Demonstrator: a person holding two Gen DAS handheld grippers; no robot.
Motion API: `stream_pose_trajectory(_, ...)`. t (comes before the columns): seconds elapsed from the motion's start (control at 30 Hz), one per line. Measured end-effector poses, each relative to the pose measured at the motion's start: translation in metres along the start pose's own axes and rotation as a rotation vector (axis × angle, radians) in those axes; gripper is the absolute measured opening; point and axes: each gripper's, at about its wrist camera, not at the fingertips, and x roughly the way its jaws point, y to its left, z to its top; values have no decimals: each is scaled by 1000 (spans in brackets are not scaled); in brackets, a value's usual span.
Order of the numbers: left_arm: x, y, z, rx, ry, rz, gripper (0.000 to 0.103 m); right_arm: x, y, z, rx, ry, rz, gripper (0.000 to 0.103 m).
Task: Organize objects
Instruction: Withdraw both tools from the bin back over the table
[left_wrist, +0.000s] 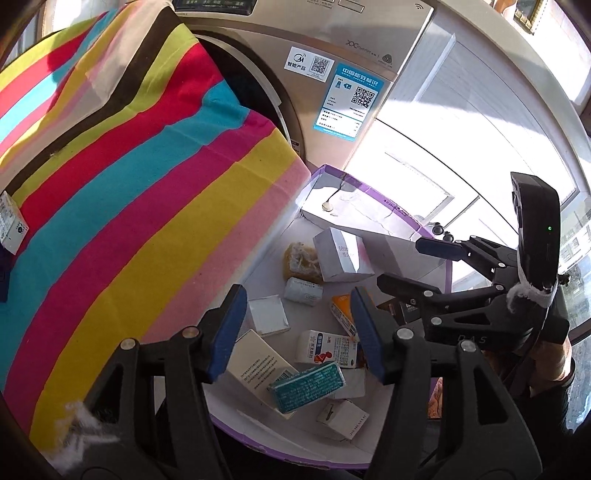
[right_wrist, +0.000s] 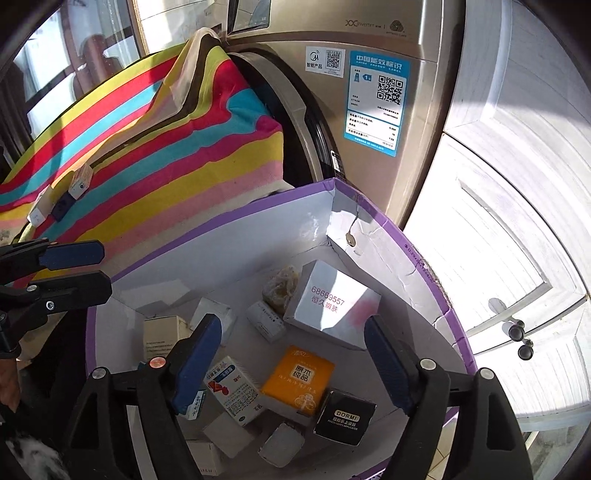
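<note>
Purple card edges a white-lined box (left_wrist: 417, 218) that stands in front of a washing machine (left_wrist: 332, 55), beside a striped cloth (left_wrist: 129, 177). From the left wrist, the left hand-held gripper (left_wrist: 299, 328) hangs over the box's near end with its blue fingers (left_wrist: 227, 328) spread wide and nothing between them. Straight below and slightly ahead lies a teal packet (left_wrist: 308, 386), its long axis running crosswise to the fingers, resting on a tall white carton (left_wrist: 258, 363); a red-and-white medicine box (left_wrist: 327, 349) sits just beyond it. The right hand-held gripper (left_wrist: 410, 266) reaches in from the right, jaws apart, empty. One small box (left_wrist: 11, 225) lies on the cloth at far left, well away from both.

From the right wrist, the right gripper (right_wrist: 291, 365) is likewise spread and holds nothing. Between its fingers lie an orange packet (right_wrist: 299, 380) and the medicine box (right_wrist: 232, 391), both angled; a black box (right_wrist: 345, 417) sits just right of the orange one, touching it. A big white carton with red print (right_wrist: 332, 302) lies farther in. The left gripper (right_wrist: 79, 269) shows at the left edge, open. Three small boxes (right_wrist: 61, 195) rest on the cloth, outside the box; the left hand looks nearer to them, I'd say.
</note>
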Motion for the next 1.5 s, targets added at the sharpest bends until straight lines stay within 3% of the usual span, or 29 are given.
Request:
stream_pose_trajectory(0.2, -39, 28, -13, -64, -88, 55, 72, -16, 28, 12, -27, -72, 69, 85)
stream_pose_trajectory(0.3, -62, 46, -25, -114, -131, 99, 72, -20, 51, 20, -63, -97, 56, 85)
stream_pose_trajectory(0.4, -87, 64, -40, -159, -184, 147, 76, -22, 79, 26, -117, -111, 40, 86)
stream_pose_trajectory(0.63, -136, 116, -87, -331, -277, 239, 84, -29, 139, 31, -226, -170, 121, 86)
stream_pose_trajectory(0.87, -180, 169, -149, -526, -348, 360, 87, -31, 180, 29, -296, -119, 227, 86)
stream_pose_trajectory(1.03, -201, 197, -183, -641, -386, 407, 90, -34, 193, 25, -292, -89, 366, 86)
stream_pose_trajectory(1.27, -219, 221, -205, -690, -413, 458, 90, -28, 215, 25, -325, -80, 352, 86)
stream_pose_trajectory(1.5, -217, 242, -186, -635, -373, 471, 94, -13, 243, 32, -380, -66, 332, 86)
